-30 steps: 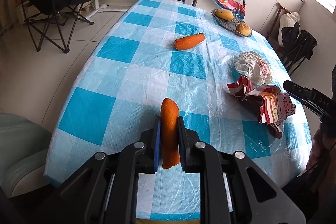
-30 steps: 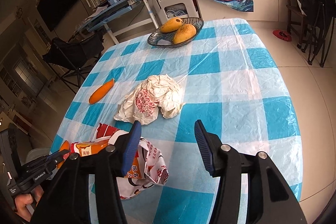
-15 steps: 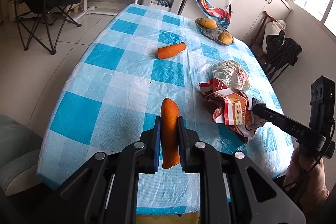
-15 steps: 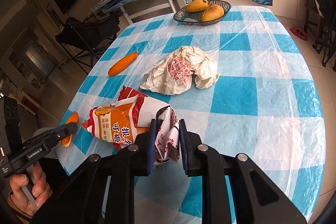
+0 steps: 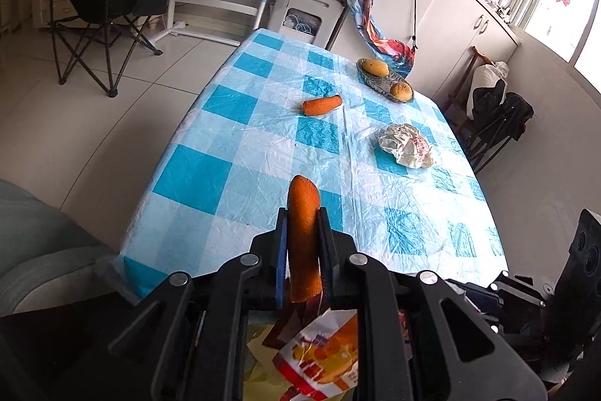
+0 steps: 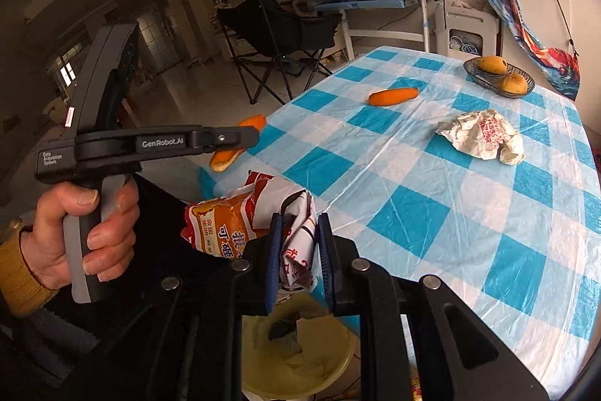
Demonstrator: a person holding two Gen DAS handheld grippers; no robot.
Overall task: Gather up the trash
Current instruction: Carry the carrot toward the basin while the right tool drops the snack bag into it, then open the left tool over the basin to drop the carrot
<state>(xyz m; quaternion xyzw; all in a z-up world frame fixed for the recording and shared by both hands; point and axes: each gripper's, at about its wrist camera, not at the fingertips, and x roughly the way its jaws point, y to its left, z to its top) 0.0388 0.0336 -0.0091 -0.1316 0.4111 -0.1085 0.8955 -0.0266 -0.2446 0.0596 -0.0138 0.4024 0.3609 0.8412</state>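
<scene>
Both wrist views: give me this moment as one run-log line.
left tool: shut on carrot piece | right tool: shut on snack bag, above yellow bin | on table: carrot, crumpled wrapper

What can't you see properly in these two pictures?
- Yellow bin, right wrist view: the right gripper and its snack bag cover most of it, so its contents stay unclear.
- Snack bag, left wrist view: only a corner shows under the left gripper, cut off by the bottom edge.
- Held carrot, right wrist view: its middle is hidden by the gripper's fingers.
- Print on the crumpled white bag: too small to read.
</scene>
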